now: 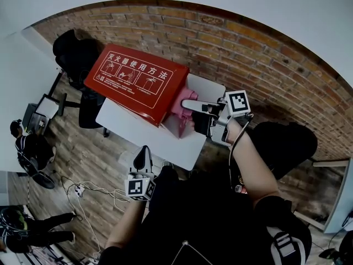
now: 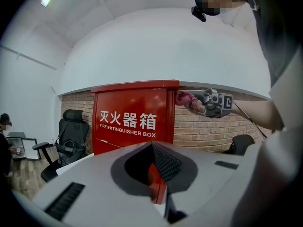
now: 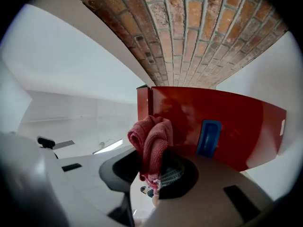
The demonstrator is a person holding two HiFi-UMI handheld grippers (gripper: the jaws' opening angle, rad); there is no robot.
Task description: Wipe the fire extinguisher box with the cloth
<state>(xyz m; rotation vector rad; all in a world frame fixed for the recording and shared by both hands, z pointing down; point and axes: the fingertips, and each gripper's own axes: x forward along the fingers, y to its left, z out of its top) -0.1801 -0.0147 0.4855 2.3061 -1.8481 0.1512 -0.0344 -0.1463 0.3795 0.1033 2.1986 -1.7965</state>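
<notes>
Clamping the cloth (image 3: 151,145), the right claw (image 1: 188,112) seemingly presses against the red box (image 1: 138,84).

The right gripper (image 1: 188,105) holds a pink cloth (image 1: 180,101) against the side of the red fire extinguisher box (image 1: 138,81).

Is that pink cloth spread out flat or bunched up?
Bunched up. The cloth is a folded wad clamped between the right gripper's jaws, by the red fire extinguisher box.

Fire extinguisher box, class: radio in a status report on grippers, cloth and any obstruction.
Right gripper shut on cloth, at box side, near top. Left gripper shut, empty, apart from box. Nothing seen blocking the side.
</notes>
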